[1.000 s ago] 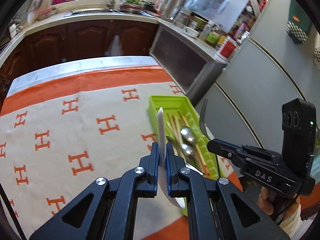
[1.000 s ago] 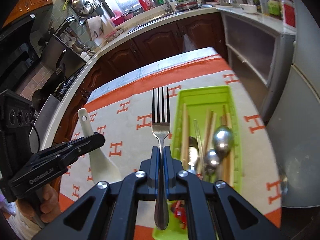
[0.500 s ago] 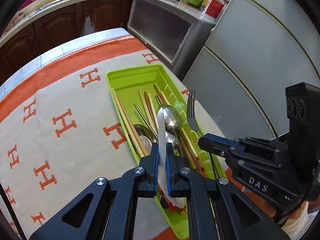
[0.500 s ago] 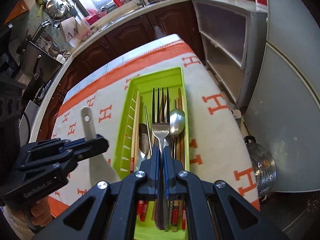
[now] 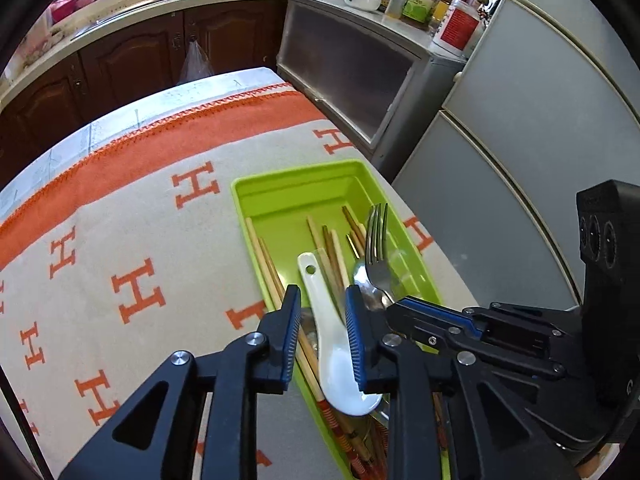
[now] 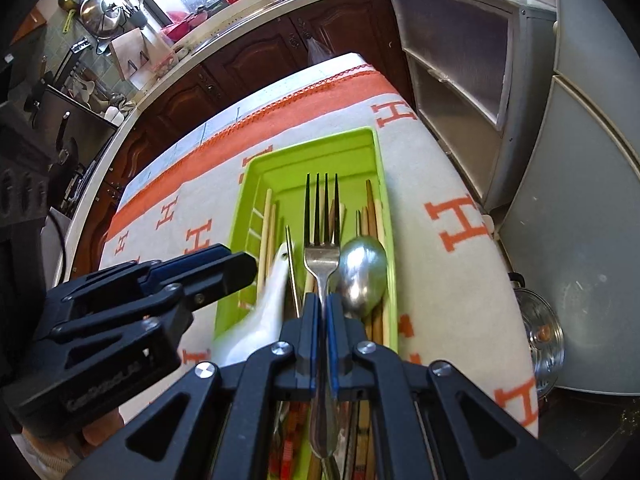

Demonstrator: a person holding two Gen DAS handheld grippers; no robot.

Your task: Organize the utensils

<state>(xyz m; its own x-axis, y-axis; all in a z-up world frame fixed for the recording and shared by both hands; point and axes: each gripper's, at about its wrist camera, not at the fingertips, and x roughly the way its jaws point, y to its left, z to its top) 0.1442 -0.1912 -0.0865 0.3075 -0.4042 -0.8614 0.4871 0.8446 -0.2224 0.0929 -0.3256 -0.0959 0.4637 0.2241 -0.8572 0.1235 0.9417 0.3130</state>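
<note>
A lime-green tray (image 5: 280, 196) sits at centre frame on a cream cloth (image 5: 120, 240) patterned with orange H letters and an orange border, holding a white ceramic spoon (image 5: 332, 344).

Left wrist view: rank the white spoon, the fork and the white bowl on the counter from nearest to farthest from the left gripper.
1. White spoon, between the left gripper fingers, over the tray.
2. Fork, just right, in the right gripper.
3. White bowl, far back on the counter.

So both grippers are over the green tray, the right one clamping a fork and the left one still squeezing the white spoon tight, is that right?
Not quite. The left gripper is not squeezing the white spoon: its jaws have just been opening, and the left wrist view shows gaps between pads and spoon, which lies among the utensils in the green tray. The right gripper does clamp the fork.
</note>
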